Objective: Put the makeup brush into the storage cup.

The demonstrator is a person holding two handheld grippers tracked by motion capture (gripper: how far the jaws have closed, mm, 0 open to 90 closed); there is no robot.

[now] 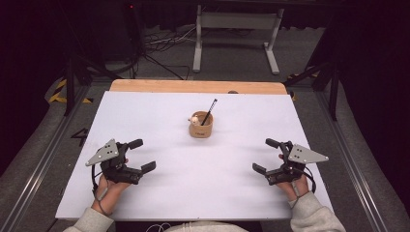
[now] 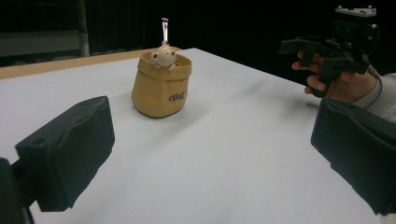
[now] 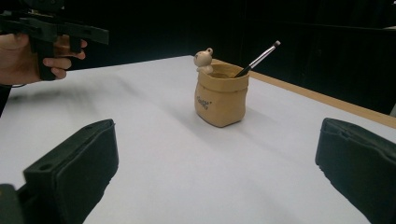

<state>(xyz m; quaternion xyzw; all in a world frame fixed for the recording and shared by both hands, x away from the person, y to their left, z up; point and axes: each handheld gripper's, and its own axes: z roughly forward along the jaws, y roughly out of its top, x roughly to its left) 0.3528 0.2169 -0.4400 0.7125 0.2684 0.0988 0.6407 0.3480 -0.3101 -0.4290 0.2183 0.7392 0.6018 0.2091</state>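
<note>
High view: tools (image 1: 141,155) (image 1: 269,155) apart, open

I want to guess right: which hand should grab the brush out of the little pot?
Probably the right hand-held gripper: it is open, and the brush in the pot leans toward its side. The left hand-held gripper sits about equally far away.

Tan pot (image 1: 200,128) upright mid-table, holding a leaning, perhaps black-handled brush (image 1: 209,112).
</note>
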